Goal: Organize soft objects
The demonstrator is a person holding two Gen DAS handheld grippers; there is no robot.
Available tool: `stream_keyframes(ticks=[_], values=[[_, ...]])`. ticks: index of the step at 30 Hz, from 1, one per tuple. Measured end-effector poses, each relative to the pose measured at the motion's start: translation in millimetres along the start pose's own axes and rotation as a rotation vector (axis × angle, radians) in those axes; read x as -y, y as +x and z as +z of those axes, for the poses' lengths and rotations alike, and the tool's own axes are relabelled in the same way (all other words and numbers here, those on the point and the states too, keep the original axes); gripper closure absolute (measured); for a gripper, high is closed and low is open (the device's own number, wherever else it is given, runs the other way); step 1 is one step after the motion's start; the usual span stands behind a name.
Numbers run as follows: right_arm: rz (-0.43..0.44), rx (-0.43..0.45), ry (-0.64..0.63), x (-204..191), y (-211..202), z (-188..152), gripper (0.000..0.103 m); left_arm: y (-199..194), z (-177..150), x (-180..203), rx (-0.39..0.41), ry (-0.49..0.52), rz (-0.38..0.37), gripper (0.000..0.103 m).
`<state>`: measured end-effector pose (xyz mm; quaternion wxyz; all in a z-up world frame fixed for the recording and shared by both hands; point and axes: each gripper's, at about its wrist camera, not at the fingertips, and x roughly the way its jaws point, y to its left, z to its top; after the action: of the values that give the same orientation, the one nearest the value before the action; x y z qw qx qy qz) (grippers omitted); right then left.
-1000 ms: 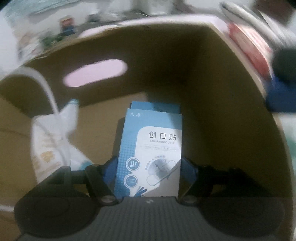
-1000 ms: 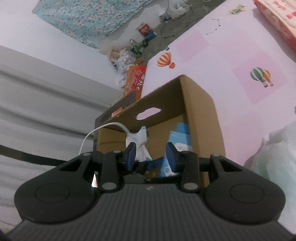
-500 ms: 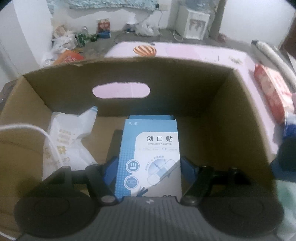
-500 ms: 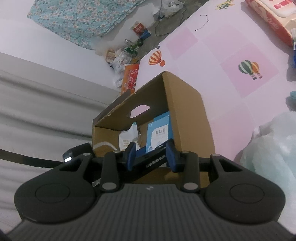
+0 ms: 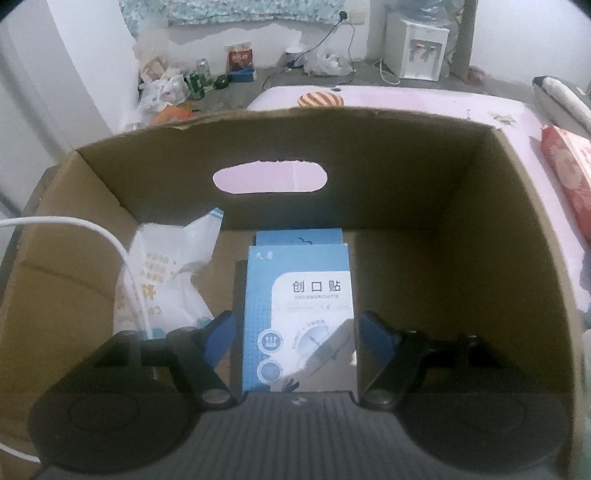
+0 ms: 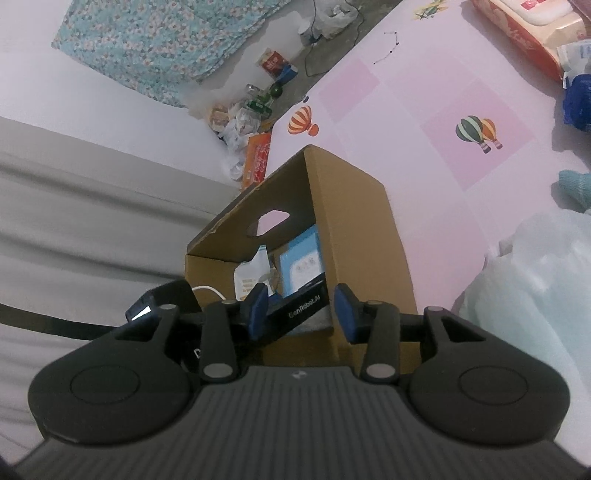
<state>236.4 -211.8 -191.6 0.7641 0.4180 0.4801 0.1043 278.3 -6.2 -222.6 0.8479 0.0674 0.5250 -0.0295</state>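
An open cardboard box (image 5: pixel 406 177) stands on the pink mat. On its floor lie a blue-and-white plaster carton (image 5: pixel 299 295) and a crumpled white plastic packet (image 5: pixel 162 280). My left gripper (image 5: pixel 299 332) points down into the box. Its jaws are opening, with the carton between them and a gap on each side. In the right wrist view, the right gripper (image 6: pixel 301 312) hovers outside the near end of the cardboard box (image 6: pixel 354 229). Its jaws are opening with nothing between them. Behind them shows the other tool's black housing (image 6: pixel 306 314) and the carton (image 6: pixel 301 266).
A white cable (image 5: pixel 92 225) loops over the box's left wall. On the pink mat (image 6: pixel 476 133) lie a red-and-pink packet (image 6: pixel 528 33), a blue bundle (image 6: pixel 580 99), a teal sock (image 6: pixel 572 188) and a translucent bag (image 6: pixel 535 288). Clutter sits on the floor beyond.
The left view has levelled and lifted a little, and its pads have come off the carton's sides. The right gripper has drawn back from the box and its jaws have widened slightly.
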Motion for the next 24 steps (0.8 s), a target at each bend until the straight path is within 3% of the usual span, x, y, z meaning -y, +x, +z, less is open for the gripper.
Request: stream_keyframes(ticks=[3, 5, 11, 14, 21, 24], values=[[0.014, 0.009, 0.002, 1.3, -3.6, -0.1, 0.062, -9.2, -2.4, -7.4, 0.009, -0.002, -0.034, 0.028], [0.024, 0.018, 0.003, 1.5, -6.3, 0.2, 0.062, -16.9, -6.7, -14.8, 0.013, -0.020, -0.084, 0.035], [0.051, 0.027, 0.008, 0.1, -8.2, -2.5, 0.062, -11.4, -3.5, -29.3, -0.069, -0.145, -0.367, 0.063], [0.062, 0.018, 0.004, -5.4, -5.4, -6.2, 0.062, 7.2, -2.5, -22.5, -0.129, -0.154, -0.439, 0.063], [0.068, -0.002, 0.010, -12.1, 0.3, -12.7, 0.062, 40.0, 2.7, -18.4, -0.136, -0.162, -0.323, 0.064], [0.068, -0.002, 0.010, -12.1, -0.3, -14.6, 0.062, 41.9, 5.2, -26.7, -0.126, -0.202, -0.306, 0.063]])
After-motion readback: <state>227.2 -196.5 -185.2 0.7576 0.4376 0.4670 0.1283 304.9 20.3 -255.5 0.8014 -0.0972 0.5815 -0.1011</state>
